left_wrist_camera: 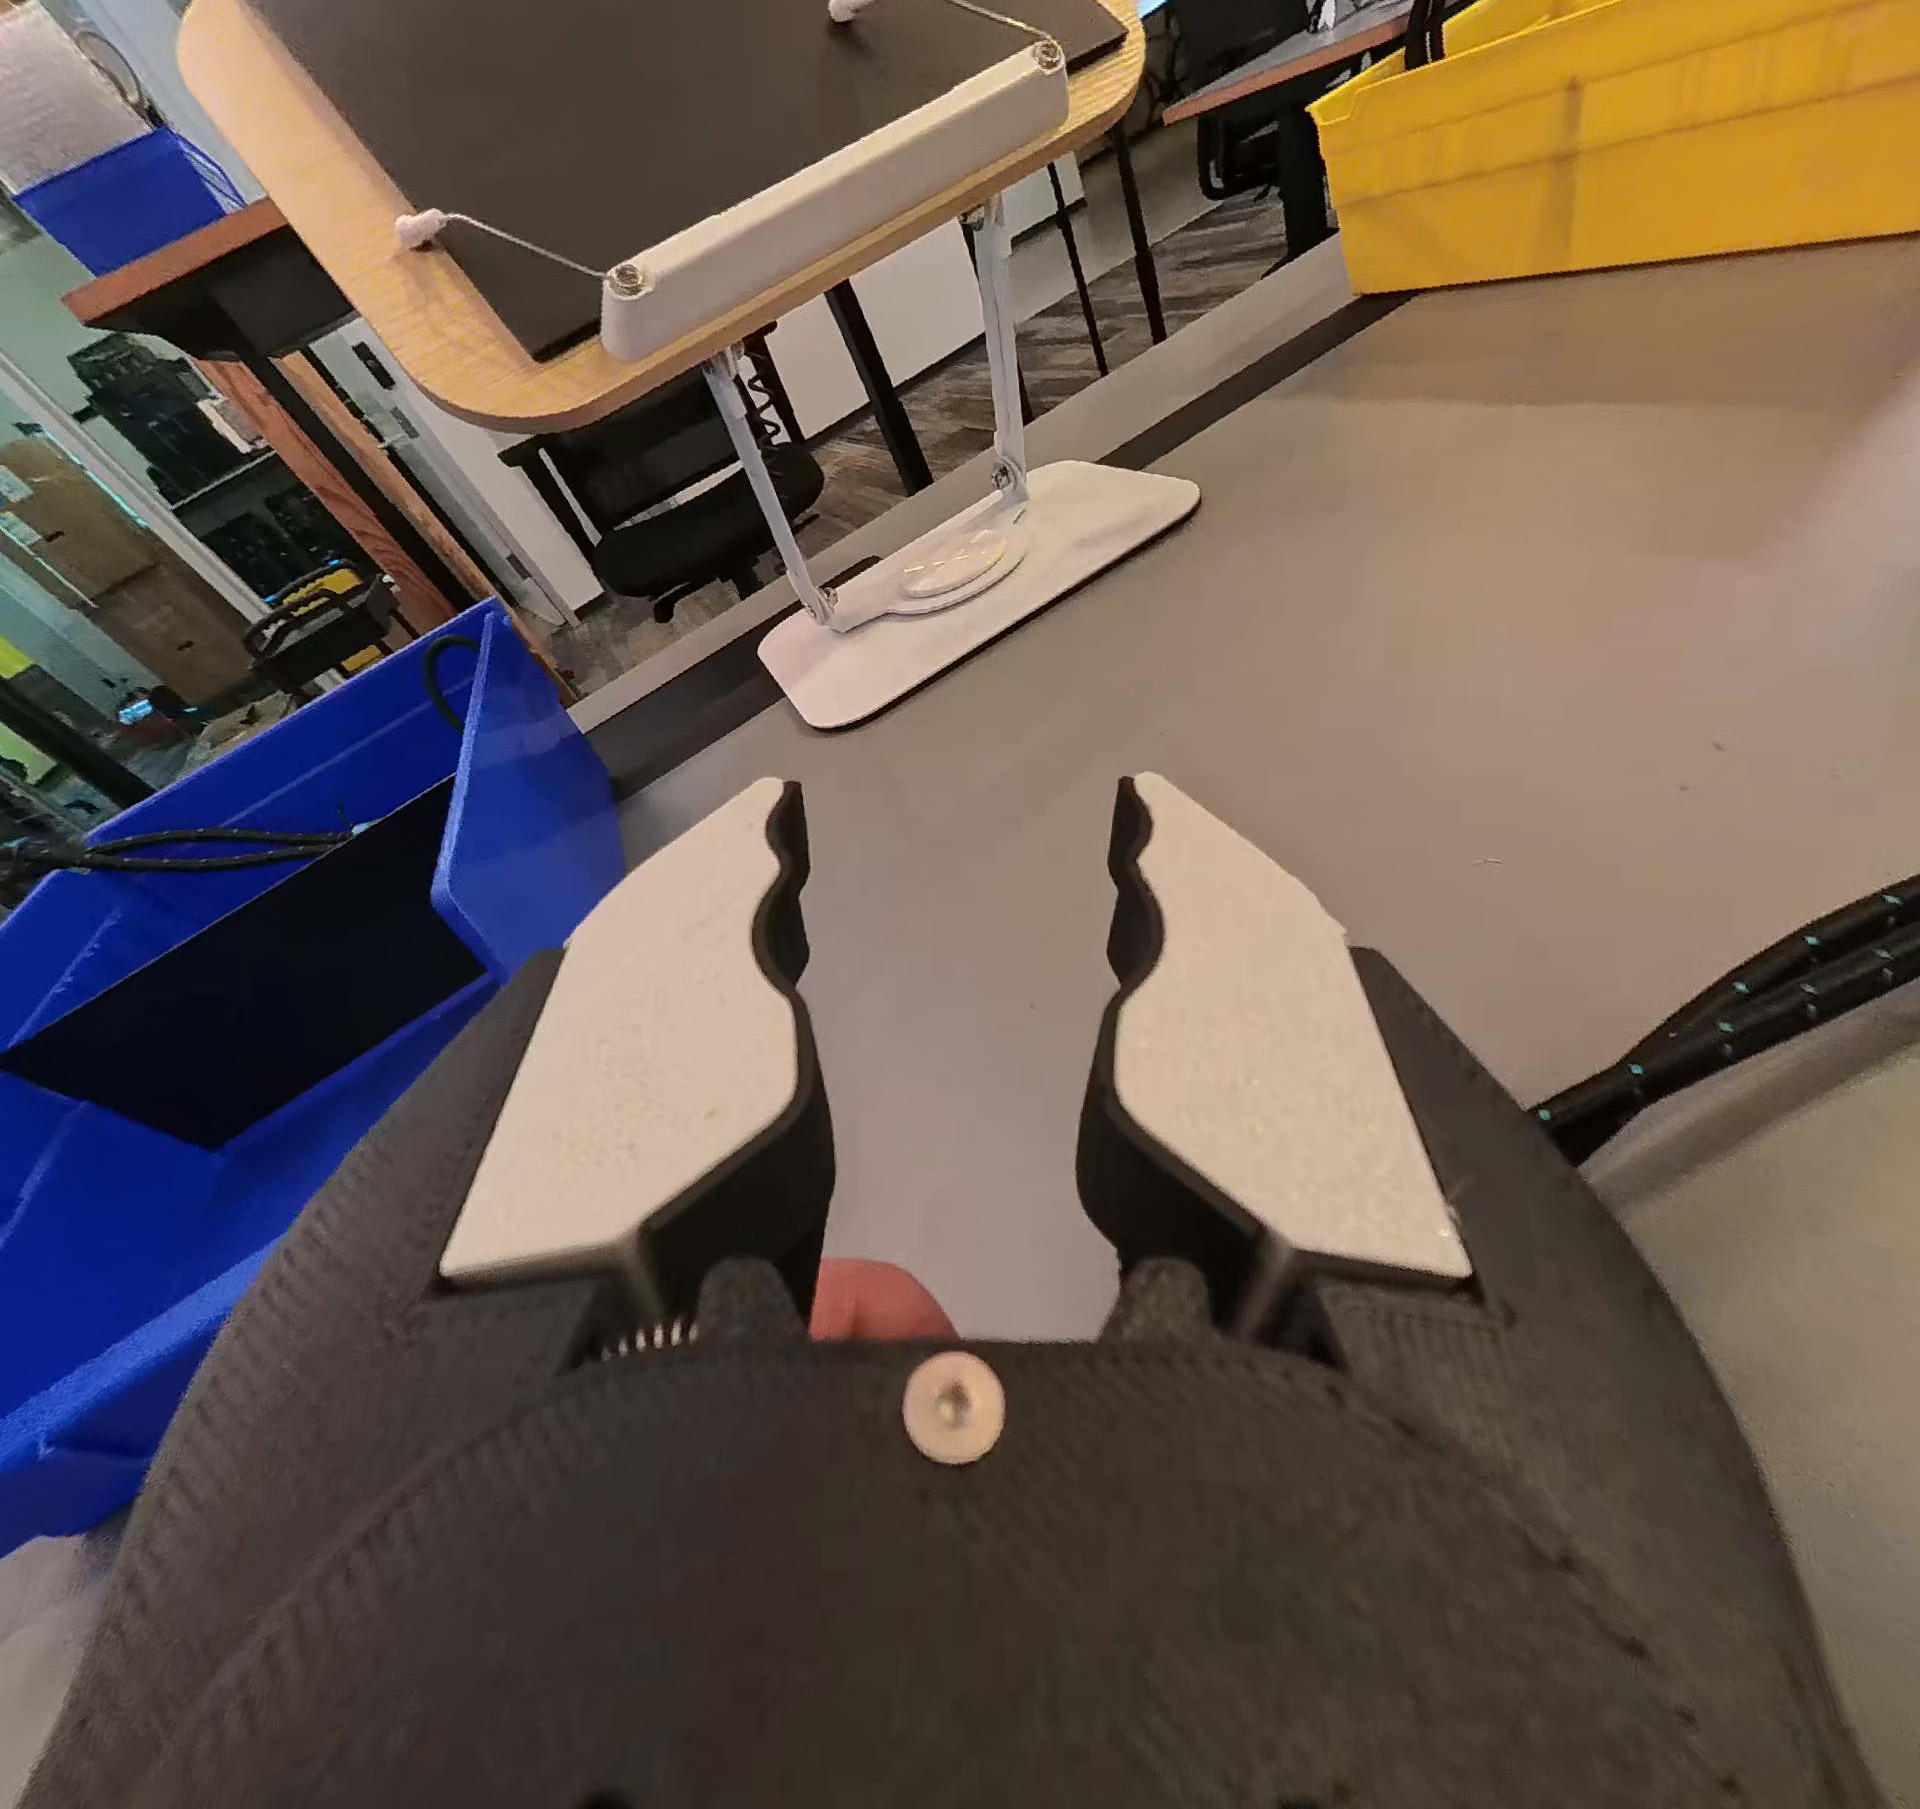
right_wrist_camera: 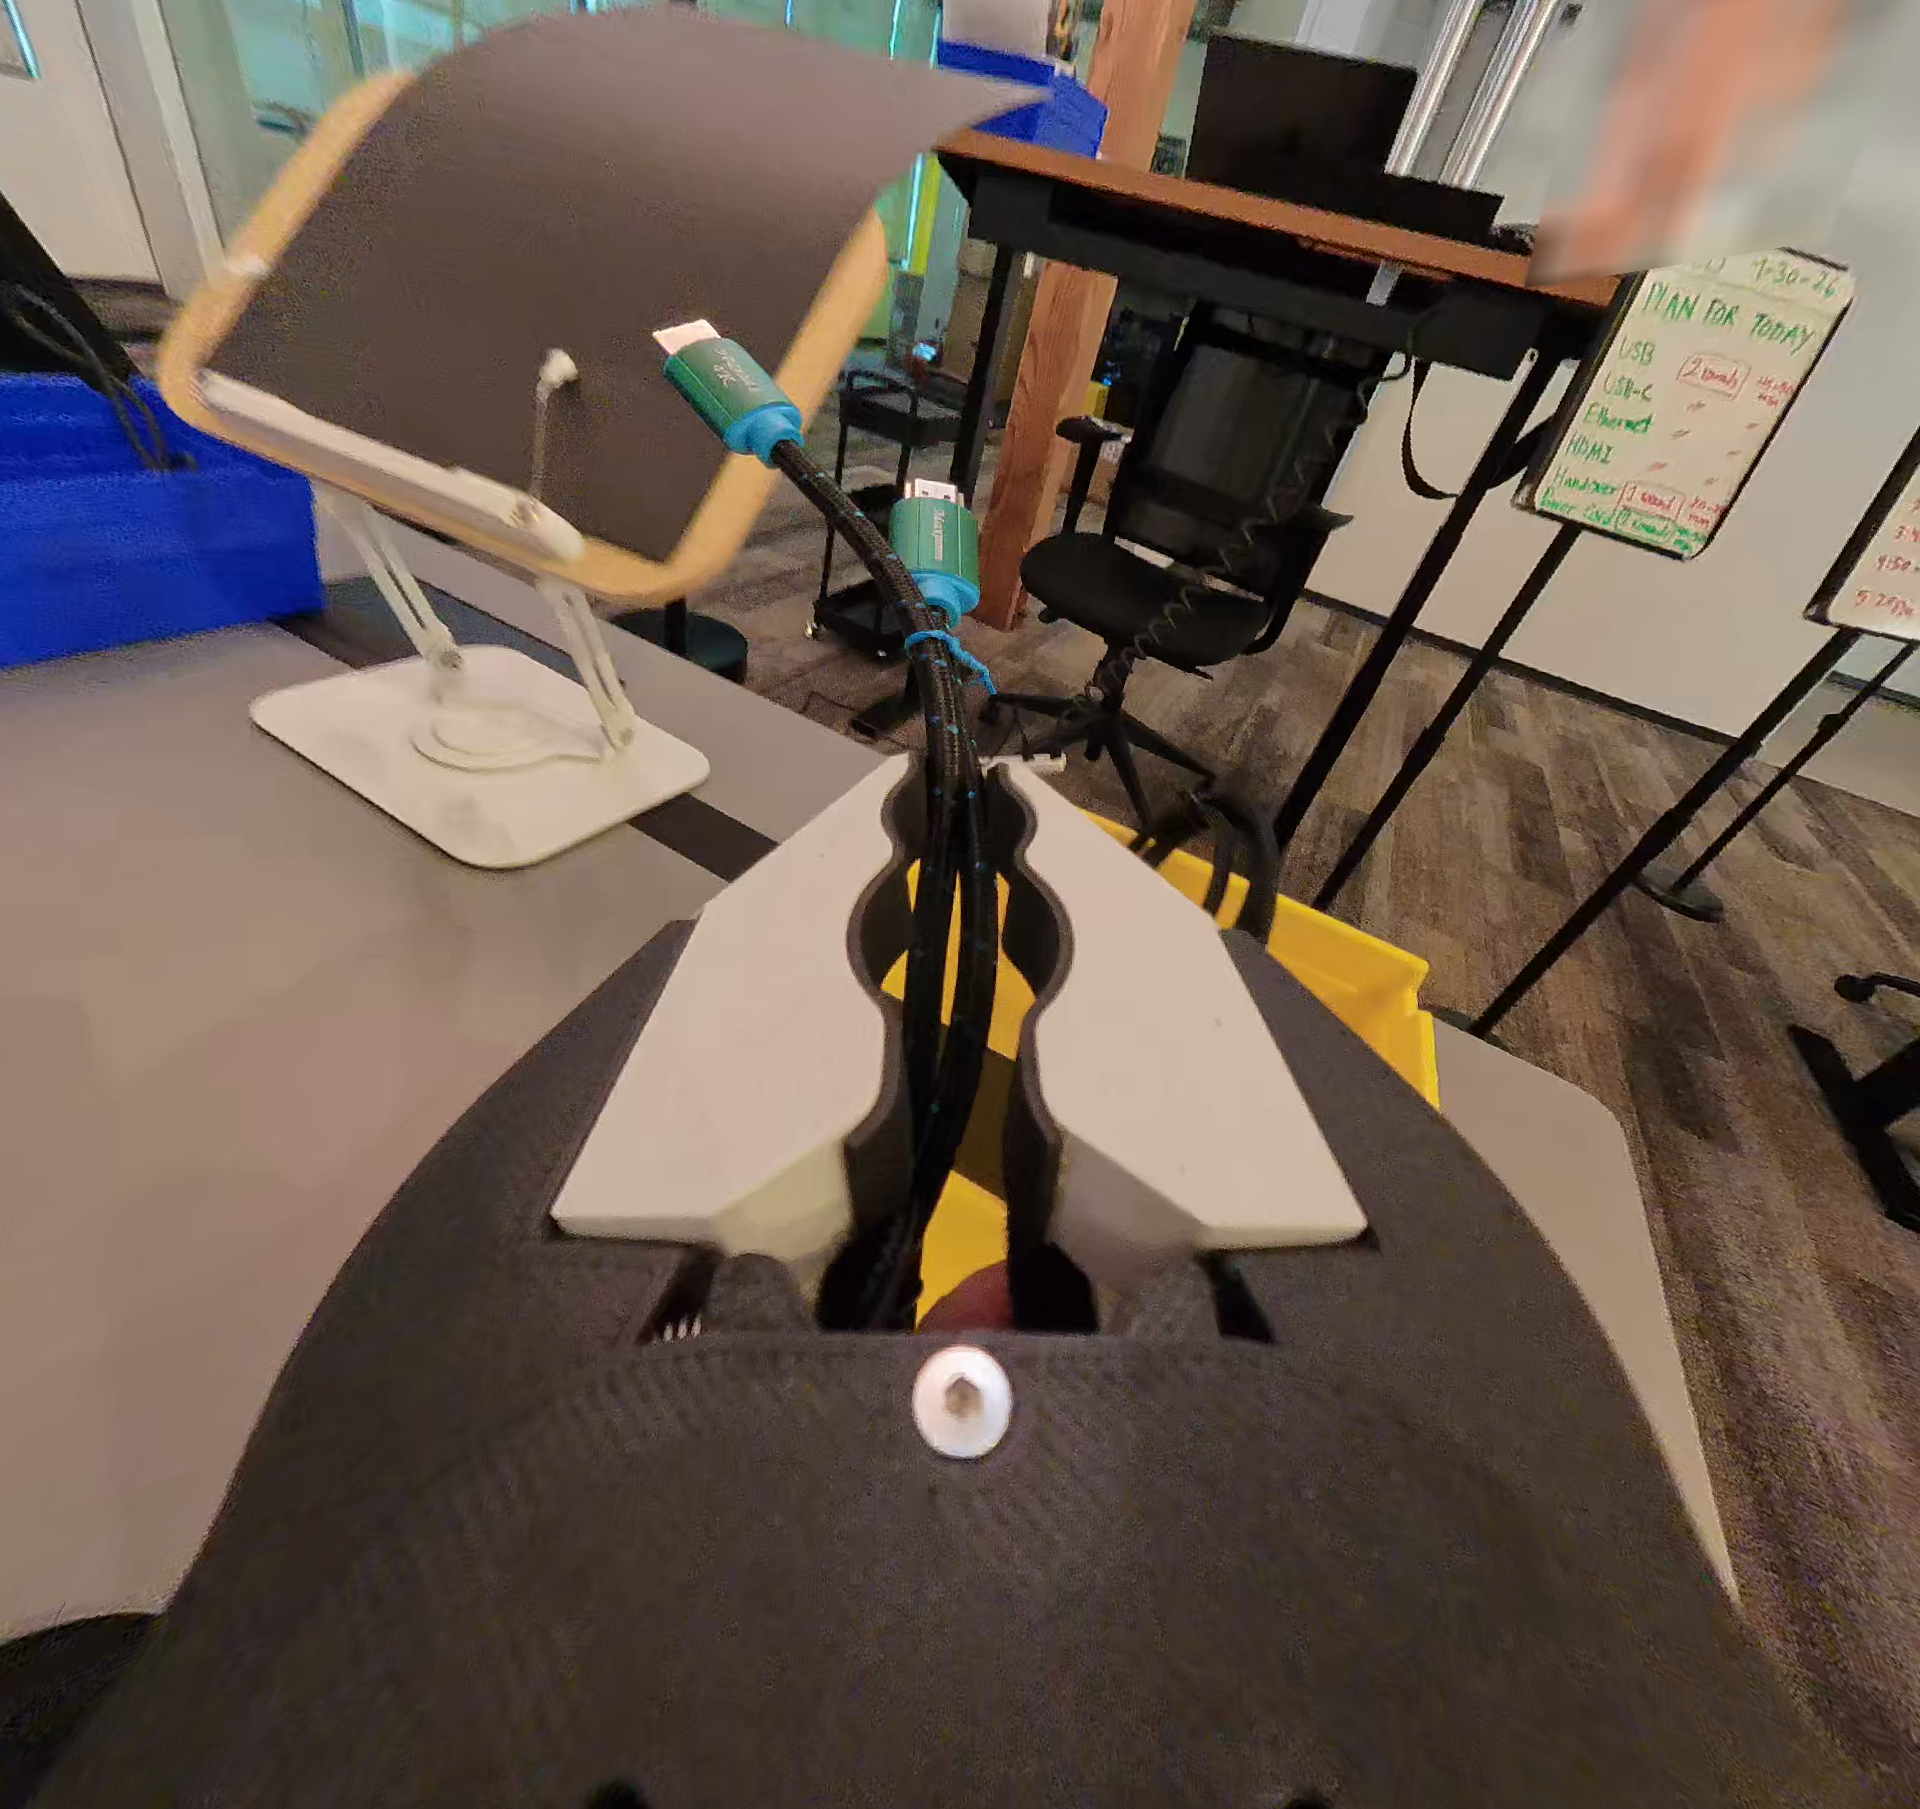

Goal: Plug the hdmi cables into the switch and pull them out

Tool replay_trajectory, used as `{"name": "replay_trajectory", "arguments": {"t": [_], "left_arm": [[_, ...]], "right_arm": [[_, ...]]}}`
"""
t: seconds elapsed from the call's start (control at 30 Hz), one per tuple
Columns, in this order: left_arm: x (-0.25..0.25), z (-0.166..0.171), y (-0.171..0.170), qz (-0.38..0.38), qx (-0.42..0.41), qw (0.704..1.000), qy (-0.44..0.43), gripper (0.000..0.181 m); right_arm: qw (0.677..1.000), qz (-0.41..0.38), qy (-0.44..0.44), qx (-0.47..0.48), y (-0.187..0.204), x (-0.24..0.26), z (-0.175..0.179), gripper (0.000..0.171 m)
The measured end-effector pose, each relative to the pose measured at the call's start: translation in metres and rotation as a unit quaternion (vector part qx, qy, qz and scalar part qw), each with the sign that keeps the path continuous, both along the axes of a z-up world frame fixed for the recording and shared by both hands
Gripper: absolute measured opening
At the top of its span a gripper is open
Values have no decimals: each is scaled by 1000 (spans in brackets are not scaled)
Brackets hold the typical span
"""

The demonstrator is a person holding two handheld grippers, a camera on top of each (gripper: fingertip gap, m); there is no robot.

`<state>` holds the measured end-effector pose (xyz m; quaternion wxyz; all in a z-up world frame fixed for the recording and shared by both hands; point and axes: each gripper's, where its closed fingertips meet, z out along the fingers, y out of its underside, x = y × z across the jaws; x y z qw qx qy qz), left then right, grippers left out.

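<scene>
A tilted stand (left_wrist_camera: 634,201) rises on its base plate (left_wrist_camera: 1101,523) at the table's (left_wrist_camera: 1455,616) far edge, ahead of the left gripper (left_wrist_camera: 956,824), whose parted fingers hover over bare tabletop. One bin (left_wrist_camera: 260,980) sits off the table's left side — another bin (left_wrist_camera: 1621,159) rests on it at far right. A cable bundle (right_wrist_camera: 940,928) runs up between the right gripper's (right_wrist_camera: 951,783) closed fingers, both plugs (right_wrist_camera: 727,377) in the air beyond the tips.
</scene>
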<state>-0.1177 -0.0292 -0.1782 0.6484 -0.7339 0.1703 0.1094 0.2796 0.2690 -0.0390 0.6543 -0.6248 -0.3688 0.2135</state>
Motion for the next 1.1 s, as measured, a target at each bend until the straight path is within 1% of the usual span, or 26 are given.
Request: {"name": "replay_trajectory", "arguments": {"t": [0.13, 0.23, 0.37, 0.53, 0.63, 0.73, 0.87, 0.9, 1.0, 1.1], "left_arm": [[0, 0, -1, 1, 1, 1000, 7, 55], [-2, 0, -2, 4, 0, 1000, 9, 55], [-3, 0, -2, 6, -2, 1000, 13, 55], [-4, -1, -3, 6, -5, 1000, 22, 55], [-3, -4, -1, 4, -7, 999, 31, 55], [-2, -9, 2, 5, -11, 999, 43, 55], [2, -14, 4, 6, -16, 998, 59, 55], [3, -15, 5, 6, -17, 998, 63, 55], [5, -19, 7, 9, -17, 997, 70, 55], [8, -23, 11, 10, -22, 997, 76, 55]], "right_arm": [[999, 12, -39, -8, 31, 0, -36, 8], [997, 36, -57, -24, 43, -1, -60, 8], [990, 52, -126, -28, 47, 4, -88, 8], [974, 82, -211, -16, 41, 16, -103, 8], [958, 97, -269, -16, 36, 23, -101, 8], [934, 86, -346, -15, 33, 37, -95, 8], [927, 83, -364, -36, 30, 47, -84, 9], [921, 78, -381, -29, 31, 51, -81, 9], [888, 68, -454, -18, 27, 69, -63, 8], [841, 52, -537, -35, 26, 91, -54, 8]]}}
